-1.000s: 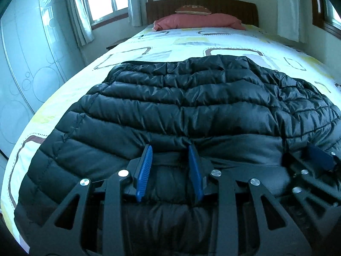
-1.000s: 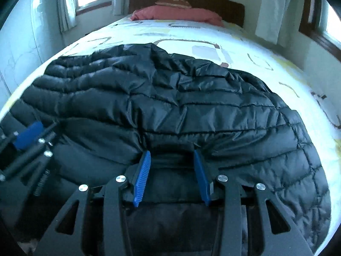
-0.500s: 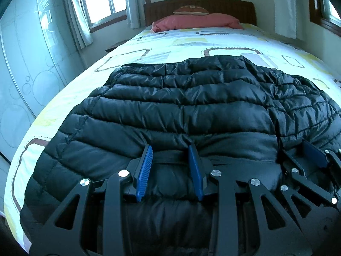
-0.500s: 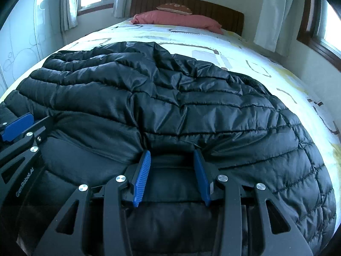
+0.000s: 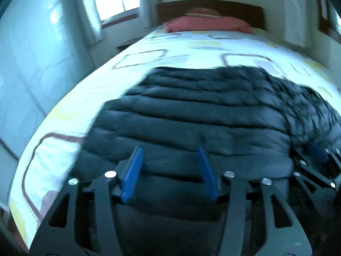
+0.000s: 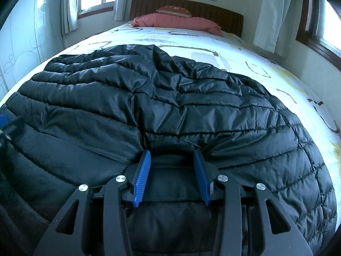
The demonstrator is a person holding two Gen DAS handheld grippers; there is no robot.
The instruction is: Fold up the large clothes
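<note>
A large black quilted down jacket [image 5: 202,115] lies spread on the bed and fills most of the right wrist view [image 6: 170,106]. My left gripper [image 5: 169,151] is open, its blue pads wide apart over the jacket's near hem. My right gripper [image 6: 171,154] stands with its pads pressed against a fold of the jacket's near hem that sits between them. The right gripper shows at the right edge of the left wrist view [image 5: 317,151]. The left wrist view is blurred.
The bed [image 6: 234,49] has a white sheet with yellow and brown patterns. A pink pillow [image 6: 177,21] and dark headboard [image 6: 213,10] are at the far end. A wardrobe [image 5: 32,64] stands left, windows with curtains on both sides.
My left gripper has opened wider, let go of the hem and shifted left, showing more bedsheet on the left. The right gripper still holds the hem.
</note>
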